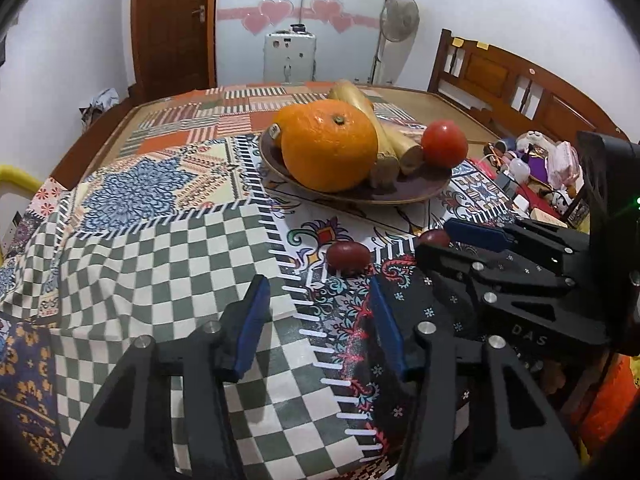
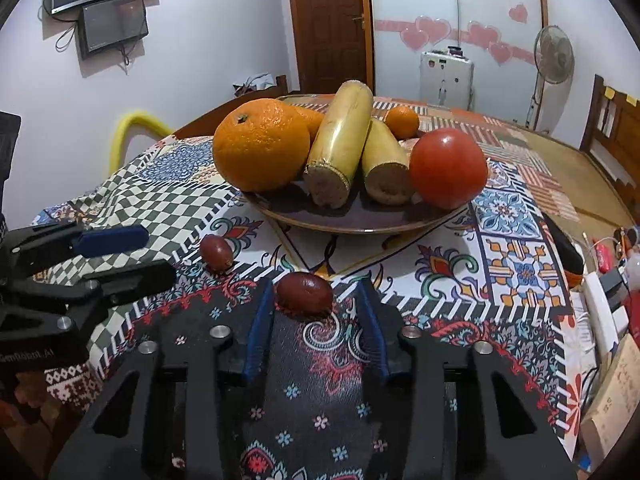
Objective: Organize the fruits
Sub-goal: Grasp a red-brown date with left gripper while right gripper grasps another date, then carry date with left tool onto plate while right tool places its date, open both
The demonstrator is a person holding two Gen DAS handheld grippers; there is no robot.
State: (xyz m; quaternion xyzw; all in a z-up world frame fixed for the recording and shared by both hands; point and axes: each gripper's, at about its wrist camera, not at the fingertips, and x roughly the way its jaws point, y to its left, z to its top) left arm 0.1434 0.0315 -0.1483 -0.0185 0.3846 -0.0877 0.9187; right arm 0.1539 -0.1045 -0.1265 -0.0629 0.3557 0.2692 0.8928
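A brown plate (image 2: 360,226) (image 1: 400,196) on the patterned cloth holds a big orange (image 2: 260,144) (image 1: 328,144), two yellow cut stalks (image 2: 344,140) (image 1: 384,132), a red tomato (image 2: 448,168) (image 1: 444,144) and a small orange (image 2: 402,120). Two dark red dates lie on the cloth in front of the plate. One date (image 2: 304,294) (image 1: 434,237) sits between the tips of my open right gripper (image 2: 316,288) (image 1: 440,244), touching neither pad. The other date (image 2: 216,252) (image 1: 348,256) lies just ahead of my open, empty left gripper (image 1: 318,284) (image 2: 132,254).
The patchwork cloth (image 1: 160,240) covers a wooden-edged table. Clutter of chargers, boxes and toys lies at the right edge (image 1: 532,168) (image 2: 608,280). A fan (image 2: 554,56), a white appliance (image 2: 446,76) and a door (image 2: 328,20) stand behind.
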